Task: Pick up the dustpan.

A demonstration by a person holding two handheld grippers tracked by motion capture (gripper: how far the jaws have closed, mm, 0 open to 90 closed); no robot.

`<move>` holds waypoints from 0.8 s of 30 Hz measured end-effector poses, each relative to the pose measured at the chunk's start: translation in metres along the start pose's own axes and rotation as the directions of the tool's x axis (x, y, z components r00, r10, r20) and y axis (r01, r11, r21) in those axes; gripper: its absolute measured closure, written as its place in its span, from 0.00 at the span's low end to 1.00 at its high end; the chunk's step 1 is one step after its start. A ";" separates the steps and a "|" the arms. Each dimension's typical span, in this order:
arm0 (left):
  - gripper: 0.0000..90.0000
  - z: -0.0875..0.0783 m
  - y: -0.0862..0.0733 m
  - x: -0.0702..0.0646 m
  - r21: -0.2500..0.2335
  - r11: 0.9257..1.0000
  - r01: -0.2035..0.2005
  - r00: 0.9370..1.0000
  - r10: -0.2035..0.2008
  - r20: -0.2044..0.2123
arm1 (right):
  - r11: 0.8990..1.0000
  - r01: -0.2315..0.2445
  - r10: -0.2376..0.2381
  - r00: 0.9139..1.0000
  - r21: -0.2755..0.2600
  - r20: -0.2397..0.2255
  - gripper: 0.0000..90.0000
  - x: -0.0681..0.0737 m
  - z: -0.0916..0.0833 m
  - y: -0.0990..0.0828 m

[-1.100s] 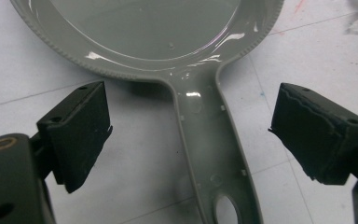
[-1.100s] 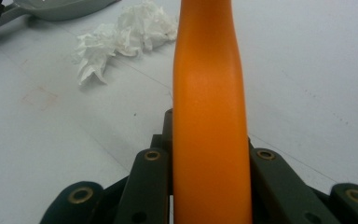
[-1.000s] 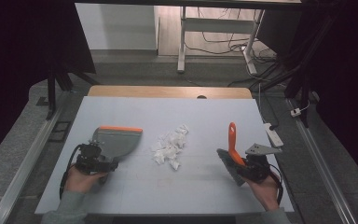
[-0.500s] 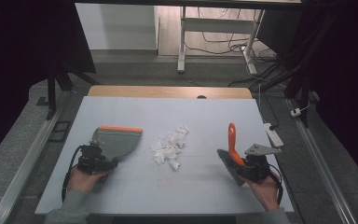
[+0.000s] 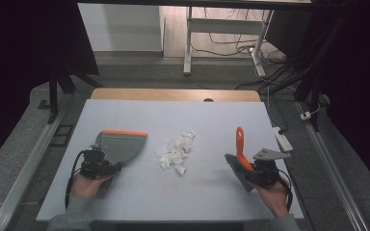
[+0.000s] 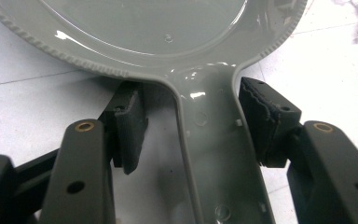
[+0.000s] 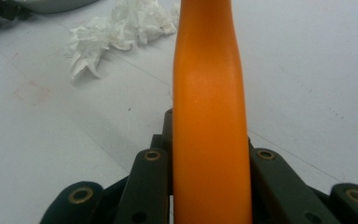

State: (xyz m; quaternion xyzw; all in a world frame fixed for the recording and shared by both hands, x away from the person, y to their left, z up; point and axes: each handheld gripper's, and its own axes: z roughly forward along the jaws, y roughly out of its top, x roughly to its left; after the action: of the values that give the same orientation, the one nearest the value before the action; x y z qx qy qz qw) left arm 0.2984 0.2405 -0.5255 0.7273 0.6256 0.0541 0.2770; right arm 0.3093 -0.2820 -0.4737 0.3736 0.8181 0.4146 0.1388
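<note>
Closing around the dustpan (image 6: 144, 32) handle, the left gripper (image 6: 193, 123) has narrowed its jaws, one pad apparently touching, the other short. Light, stiff, slick plastic: grip mid-handle. The right gripper (image 7: 205, 158) clamps the brush's (image 5: 240, 144) orange handle.

Looks like a lab: bare test table (image 5: 125, 110), metal rails (image 5: 26, 166) at 9 and 3, cables (image 5: 231, 38) on floor at 12, power strip (image 5: 283, 139).

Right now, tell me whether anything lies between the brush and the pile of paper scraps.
Nothing visible does. From the brush, held in the right gripper, bare table runs across to the paper scraps. The dustpan sits on the pile's far side.
</note>
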 end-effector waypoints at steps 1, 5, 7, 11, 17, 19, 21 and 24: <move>0.50 0.001 0.000 0.000 -0.002 1.000 -0.002 1.000 0.002 0.002 | 1.000 0.000 0.000 1.000 0.000 0.000 0.85 0.000 0.000 0.000; 0.57 0.001 0.000 -0.002 -0.014 1.000 -0.009 1.000 0.009 0.006 | 1.000 -0.002 0.002 1.000 0.001 0.003 0.85 0.000 0.000 0.000; 0.63 0.001 0.000 -0.002 -0.017 1.000 -0.011 1.000 0.012 0.003 | 1.000 -0.005 0.005 1.000 0.001 0.004 0.85 0.000 -0.001 0.000; 0.66 0.000 -0.001 0.001 -0.022 1.000 -0.005 1.000 0.005 0.003 | 1.000 -0.005 0.005 1.000 0.002 -0.004 0.85 0.000 0.000 0.000; 0.68 -0.001 -0.001 0.003 -0.033 0.999 -0.004 1.000 0.005 0.003 | 1.000 -0.002 0.002 1.000 0.006 -0.002 0.85 0.000 0.000 -0.001; 0.68 -0.002 -0.001 0.004 -0.035 0.999 -0.008 1.000 0.009 0.004 | 1.000 -0.003 0.003 1.000 0.004 0.000 0.85 -0.001 -0.001 -0.001; 0.68 -0.003 -0.002 0.004 -0.042 0.999 -0.009 1.000 0.009 0.003 | 1.000 -0.003 0.003 1.000 0.003 0.002 0.85 -0.001 -0.001 -0.001; 0.68 -0.004 -0.002 0.006 -0.047 0.999 -0.012 1.000 0.012 0.012 | 1.000 -0.003 0.003 1.000 0.004 0.000 0.85 -0.001 -0.001 -0.001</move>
State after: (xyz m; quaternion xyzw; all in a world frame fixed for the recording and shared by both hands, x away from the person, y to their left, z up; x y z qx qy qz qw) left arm 0.2965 0.2477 -0.5243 0.7248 0.6181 0.0660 0.2972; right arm 0.3092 -0.2832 -0.4738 0.3750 0.8184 0.4132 0.1373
